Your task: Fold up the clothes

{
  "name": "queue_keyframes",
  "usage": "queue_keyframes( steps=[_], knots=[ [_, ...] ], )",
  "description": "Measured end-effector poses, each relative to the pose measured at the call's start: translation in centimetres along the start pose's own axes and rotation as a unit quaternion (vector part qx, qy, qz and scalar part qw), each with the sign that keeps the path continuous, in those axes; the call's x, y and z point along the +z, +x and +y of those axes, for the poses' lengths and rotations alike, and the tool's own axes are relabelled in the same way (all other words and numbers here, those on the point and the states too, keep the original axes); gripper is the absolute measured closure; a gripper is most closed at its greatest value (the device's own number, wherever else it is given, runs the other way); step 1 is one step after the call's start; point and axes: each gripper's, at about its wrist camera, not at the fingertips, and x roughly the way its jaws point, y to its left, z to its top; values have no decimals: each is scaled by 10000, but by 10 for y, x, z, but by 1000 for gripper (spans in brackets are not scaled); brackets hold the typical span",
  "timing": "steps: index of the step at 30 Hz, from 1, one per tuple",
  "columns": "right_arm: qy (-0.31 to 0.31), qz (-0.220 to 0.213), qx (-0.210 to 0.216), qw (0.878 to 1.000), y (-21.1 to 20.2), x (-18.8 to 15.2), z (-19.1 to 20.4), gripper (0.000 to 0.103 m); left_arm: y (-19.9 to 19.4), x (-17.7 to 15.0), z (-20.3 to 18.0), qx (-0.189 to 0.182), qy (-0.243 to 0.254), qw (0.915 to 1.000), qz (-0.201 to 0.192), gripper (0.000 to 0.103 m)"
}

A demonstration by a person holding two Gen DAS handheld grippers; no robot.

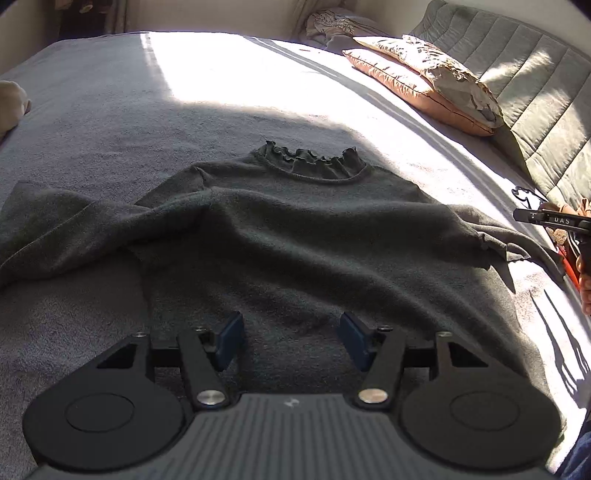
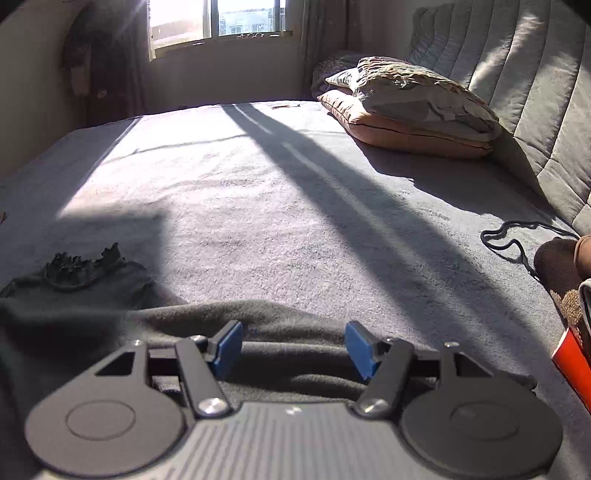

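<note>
your left claw [image 1: 291,338] sits low over the hem end of the dark sweater [image 1: 295,236], blue pads spread apart, nothing between them. the sweater lies flat on the grey blanket [image 1: 110,110] of the bed, ruffled collar [image 1: 310,158] pointing away from you toward the far side, hem nearest you. its body runs near to far; the sleeves stretch its long axis left to right. the left sleeve [image 1: 55,229] lies out across the blanket, partly folded over near the shoulder; the right sleeve cuff [image 1: 502,243] ends near the bright patch.

your right claw [image 2: 291,345] hovers at the sweater's right edge, over a rumpled ridge of the fabric [image 2: 258,317]; pads apart, gripping nothing. the collar shows at far left in that view.

surface: blanket half in hard sunlight, half in shade, with long bar shadows crossing it. two stacked pillows [image 2: 410,110] rest against a padded grey headboard [image 2: 517,74] on the right. a thin black cord [image 2: 513,236] loops on the blanket near the right edge. a window [image 2: 218,22] stands in the far wall.
</note>
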Motion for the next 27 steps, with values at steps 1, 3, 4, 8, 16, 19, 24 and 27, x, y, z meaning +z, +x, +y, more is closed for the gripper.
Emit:
queue_keyframes(
  steps=[1, 3, 4, 8, 16, 19, 24, 27],
  knots=[
    [-124, -32, -12, 9999, 4, 2, 4, 39, 5, -4, -6, 36, 85, 9999, 69, 39],
    [-220, -67, -18, 9997, 14, 9, 10, 39, 14, -11, -18, 92, 230, 9995, 178, 27],
    [-206, -70, 7, 9998, 20, 13, 12, 39, 15, -12, -19, 83, 240, 9996, 156, 24],
    [-262, -38, 534, 9982, 46, 29, 37, 39, 19, -21, -28, 151, 248, 9995, -100, 8],
    [-1535, 600, 847, 9827, 106, 21, 118, 84, 32, -37, -57, 733, 823, 9910, -757, 0],
    [-1807, 174, 462, 9823, 97, 24, 124, 101, 29, -25, -47, 769, 560, 9911, -935, 0],
    [-2263, -738, -372, 9706, 76, 27, 135, 101, 42, -20, -37, 1092, 538, 9898, -743, 0],
    [-2371, -540, -708, 9674, 88, 19, 136, 100, 41, -22, -36, 1081, 563, 9890, -833, 0]
  ],
)
